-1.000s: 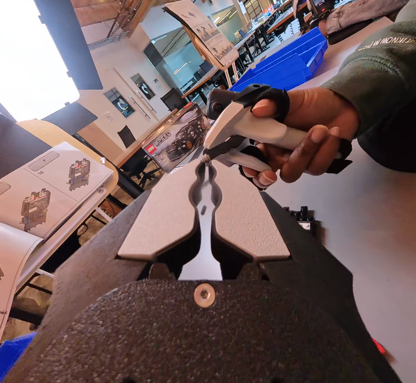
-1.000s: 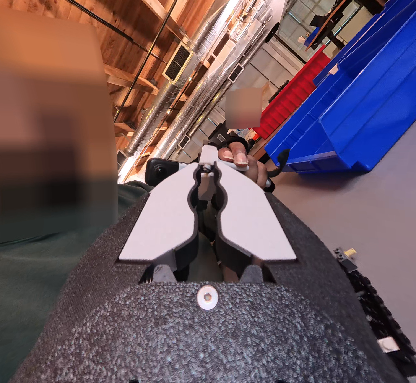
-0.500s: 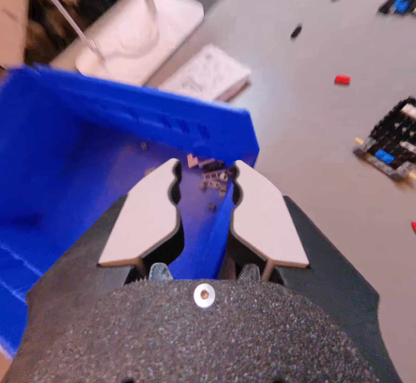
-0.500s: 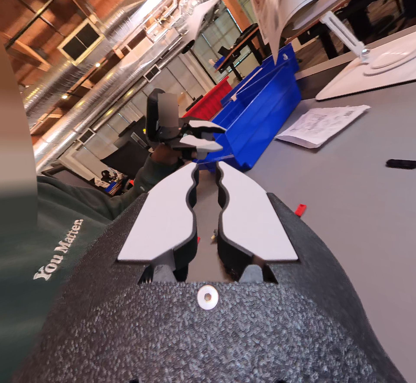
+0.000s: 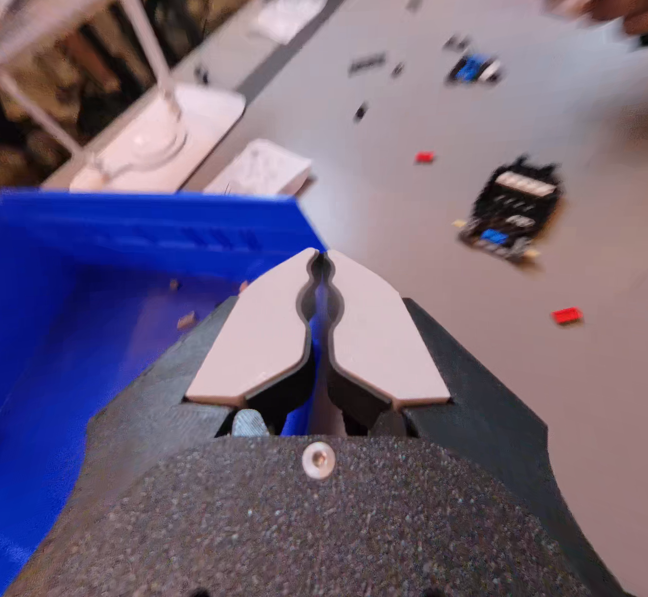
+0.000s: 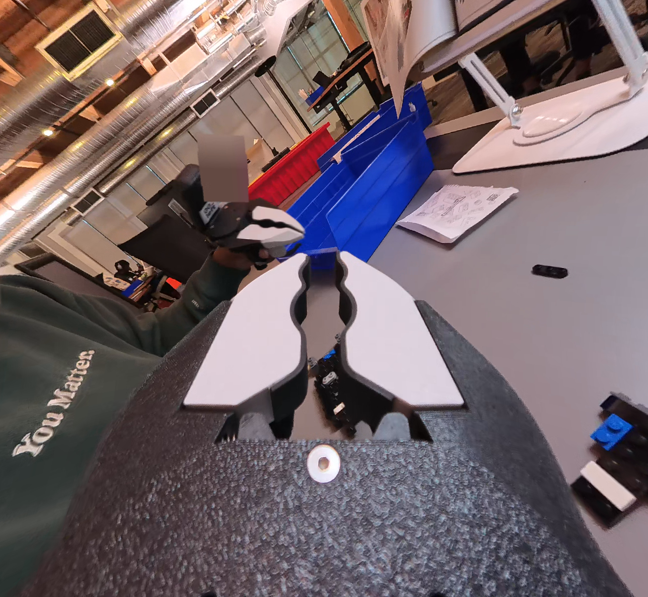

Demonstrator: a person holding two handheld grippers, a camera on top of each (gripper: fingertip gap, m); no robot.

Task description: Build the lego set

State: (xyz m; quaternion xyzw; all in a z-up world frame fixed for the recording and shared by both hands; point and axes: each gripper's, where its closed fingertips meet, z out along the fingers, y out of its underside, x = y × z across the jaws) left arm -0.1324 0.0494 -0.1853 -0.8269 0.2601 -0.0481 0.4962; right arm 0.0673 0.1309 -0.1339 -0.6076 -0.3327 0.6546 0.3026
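Observation:
My left gripper (image 5: 321, 257) is shut, its tips together over the near corner of a blue bin (image 5: 105, 282). I see no piece between the tips. A few small tan pieces (image 5: 186, 320) lie on the bin floor. This view is motion-blurred. In the right wrist view the left gripper (image 6: 271, 229) hangs shut above the blue bins (image 6: 378, 201). My right gripper (image 6: 322, 259) is open and empty, low over the grey table (image 6: 526, 317). A black brick assembly (image 6: 329, 391) shows between its fingers, under them.
The black assembly (image 5: 515, 208) sits on the table with two red bricks (image 5: 566, 315) (image 5: 424, 157) near it. A second black build with a blue brick (image 6: 613, 440) lies right. A paper leaflet (image 6: 456, 212), a small black piece (image 6: 548, 270) and a white stand base (image 6: 561, 131) lie farther back. Spacing between my two grippers at the tips: around 25 centimetres.
The two grippers were tip to tip in the air. The left swung down to the blue bin, opened, then shut. The right opened and dropped toward the table.

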